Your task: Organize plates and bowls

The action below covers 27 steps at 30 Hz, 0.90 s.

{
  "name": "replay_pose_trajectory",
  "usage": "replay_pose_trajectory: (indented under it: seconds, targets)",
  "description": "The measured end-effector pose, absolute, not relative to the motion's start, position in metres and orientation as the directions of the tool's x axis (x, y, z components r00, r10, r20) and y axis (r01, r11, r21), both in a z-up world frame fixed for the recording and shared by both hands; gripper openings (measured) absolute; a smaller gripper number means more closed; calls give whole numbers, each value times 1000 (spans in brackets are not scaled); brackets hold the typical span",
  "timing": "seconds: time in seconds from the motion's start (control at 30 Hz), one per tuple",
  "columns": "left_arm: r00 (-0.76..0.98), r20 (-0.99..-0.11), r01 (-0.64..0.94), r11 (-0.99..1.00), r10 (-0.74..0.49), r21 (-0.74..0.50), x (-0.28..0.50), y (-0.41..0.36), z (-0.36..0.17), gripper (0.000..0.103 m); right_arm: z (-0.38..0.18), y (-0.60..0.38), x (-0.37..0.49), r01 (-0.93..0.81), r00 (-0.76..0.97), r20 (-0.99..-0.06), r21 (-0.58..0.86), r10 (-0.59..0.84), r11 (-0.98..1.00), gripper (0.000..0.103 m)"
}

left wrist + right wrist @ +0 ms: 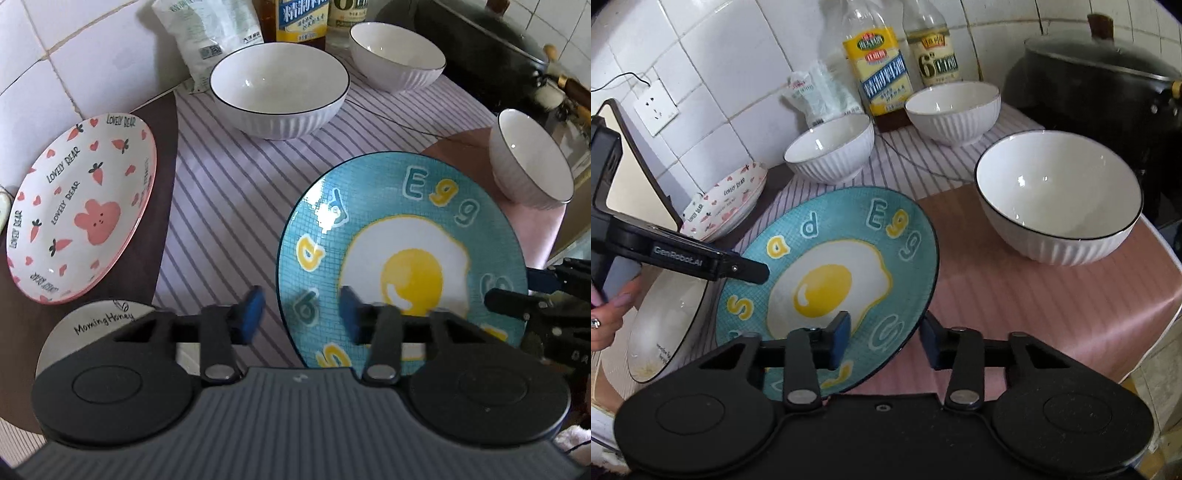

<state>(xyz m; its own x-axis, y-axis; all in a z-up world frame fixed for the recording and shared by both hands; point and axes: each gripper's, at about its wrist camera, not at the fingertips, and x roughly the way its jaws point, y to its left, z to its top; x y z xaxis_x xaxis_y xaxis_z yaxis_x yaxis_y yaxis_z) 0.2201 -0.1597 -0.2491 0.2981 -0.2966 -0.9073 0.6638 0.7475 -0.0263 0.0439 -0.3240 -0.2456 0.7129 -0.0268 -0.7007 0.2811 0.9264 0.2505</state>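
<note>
- Straddling the near rim of the blue egg plate [849, 258], the right gripper [884, 341] is being held with its jaws apart, one pad above the plate and one beside its edge; no clamp is being applied yet.
- The left gripper [301, 314] is being held open and empty over the plate's left rim, near the counter's [1015, 295] front edge.
- Sorting is being judged as barely begun: three white ribbed bowls [279, 90] are being left apart toward the counter's back and right edges, unstacked.
- A pink plate [79, 206] is being left at the left edge, a white plate [96, 321] at the front-left corner.
- Writing is being read: "Egg" on the blue plate, "LOVELY BEAR" on the pink, "Morning Honey" on the white, "GenRobot.AI" on the left gripper's arm.
- Bottles [882, 70] with Chinese labels are being kept by the tiled wall.
</note>
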Motion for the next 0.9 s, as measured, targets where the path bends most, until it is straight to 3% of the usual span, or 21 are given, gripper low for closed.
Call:
replay_pose_trajectory:
  seconds: [0.03, 0.13, 0.47, 0.57, 0.9]
  targets:
    - [289, -911, 663, 748, -294, -31, 222, -161, -251, 27, -247, -325, 46, 282, 698, -715, 236, -30, 930, 27]
    - [273, -918, 640, 766, -289, -51, 228, -161, -254, 23, -250, -336, 47, 306, 696, -718, 305, 7, 902, 21]
    - [107, -943, 492, 841, -315, -225, 255, -154, -263, 25, -259, -357, 49, 372, 703, -707, 452, 72, 811, 19]
    - [67, -953, 497, 838, -295, -224, 258, -157, -264, 24, -259, -366, 52, 406, 696, -711, 503, 99, 763, 16]
    - [15, -940, 439, 847, -341, -300, 240, -137, -242, 23, -234, -370, 53, 365, 691, -709, 512, 142, 778, 16]
